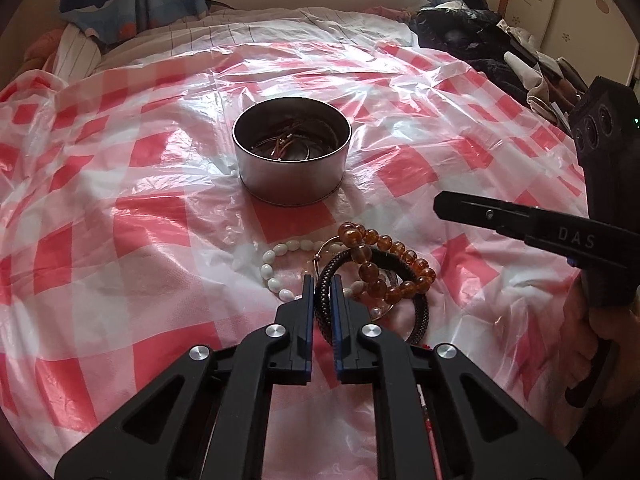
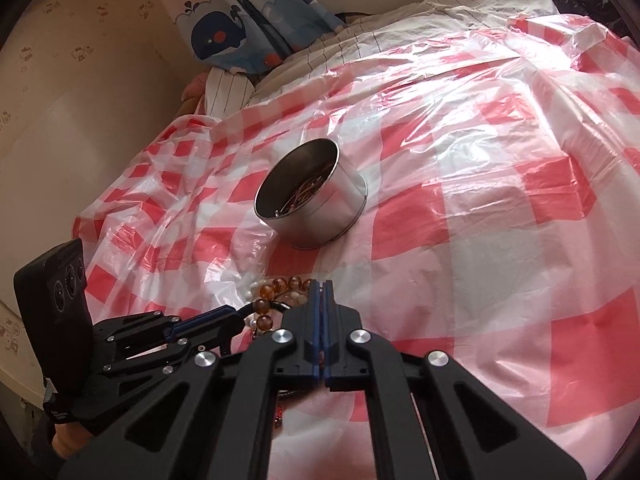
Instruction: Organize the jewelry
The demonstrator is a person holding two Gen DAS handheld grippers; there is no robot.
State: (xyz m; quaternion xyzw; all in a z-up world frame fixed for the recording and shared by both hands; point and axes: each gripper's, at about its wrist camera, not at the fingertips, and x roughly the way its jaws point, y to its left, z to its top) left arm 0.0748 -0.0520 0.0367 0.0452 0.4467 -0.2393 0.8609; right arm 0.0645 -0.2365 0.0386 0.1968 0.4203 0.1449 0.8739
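Note:
A pile of bracelets lies on the checked sheet in front of a round metal tin [image 1: 294, 176]. The pile holds an amber bead bracelet [image 1: 376, 270], a white bead bracelet [image 1: 276, 266] and a black braided bracelet [image 1: 420, 314]. My left gripper [image 1: 322, 282] is shut on the braided bracelet's near left side, with the cord running between its pads. To the right my right gripper [image 1: 438, 202] hovers above the sheet beside the pile. Its fingers are pressed together with nothing between them. In the right wrist view the right gripper [image 2: 322, 285] is shut, the left gripper [image 2: 243, 314] is in the pile, and the tin [image 2: 344, 204] holds several bracelets.
A red and white checked plastic sheet [image 1: 140, 216] covers a bed. A whale-print curtain [image 2: 224, 36] hangs at the far side, by a wall [image 2: 80, 120] on the left. Dark clothes and bags [image 1: 480, 48] are heaped at the far right. A person's hand [image 1: 596, 344] holds the right gripper.

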